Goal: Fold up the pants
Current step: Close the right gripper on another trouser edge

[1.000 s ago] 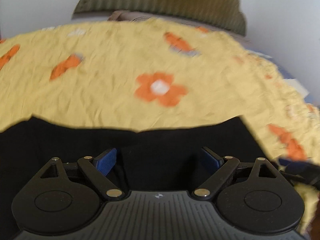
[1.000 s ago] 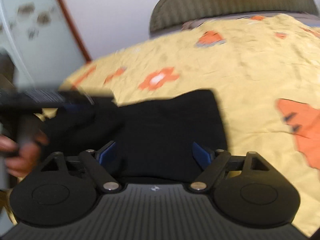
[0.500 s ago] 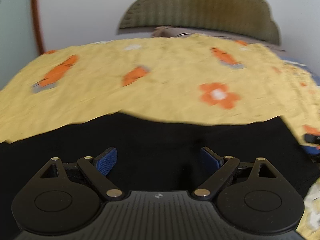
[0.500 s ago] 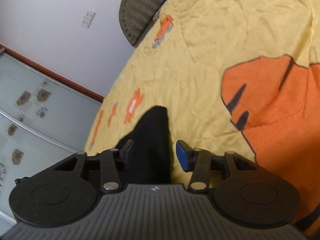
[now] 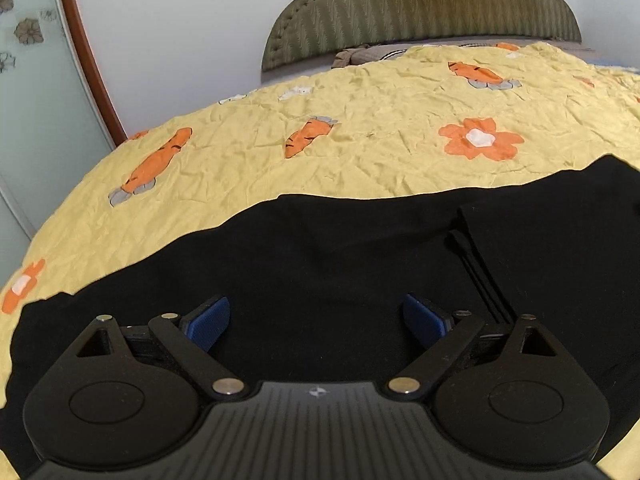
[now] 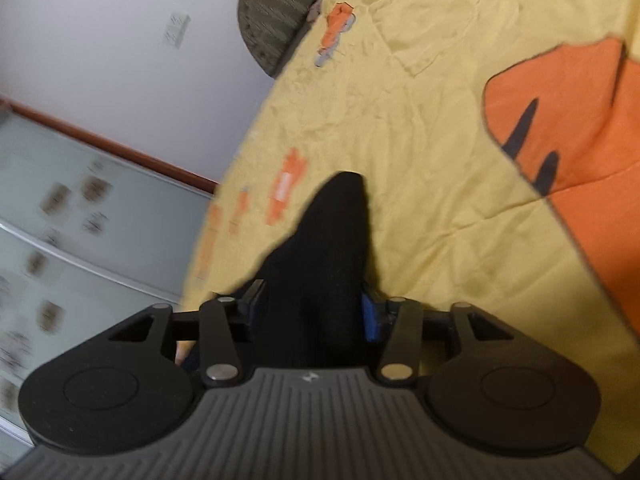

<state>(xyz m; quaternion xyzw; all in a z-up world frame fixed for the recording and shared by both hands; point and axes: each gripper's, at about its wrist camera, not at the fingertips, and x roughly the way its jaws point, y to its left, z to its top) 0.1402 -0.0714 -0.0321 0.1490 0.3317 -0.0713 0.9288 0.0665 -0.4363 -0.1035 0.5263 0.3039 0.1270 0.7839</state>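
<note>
The left gripper (image 5: pixel 316 320) hovers over the black pants (image 5: pixel 320 264) with its jaws released and wide apart, gripping nothing. The right gripper (image 6: pixel 312 316), rolled on its side, has a bunched fold of the pants (image 6: pixel 320 264) between its blue pads (image 6: pixel 370 318), and its jaws are opening. The pants lie spread on the bed's yellow bedspread (image 5: pixel 360 152), with the olive headboard (image 5: pixel 432 4) beyond.

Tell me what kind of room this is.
Most likely a home bedroom. A padded olive headboard stands against the white wall, a yellow bedspread printed with carrots and flowers covers the bed, and a pillow shows at its head. The black pants lie on the bedspread.
</note>
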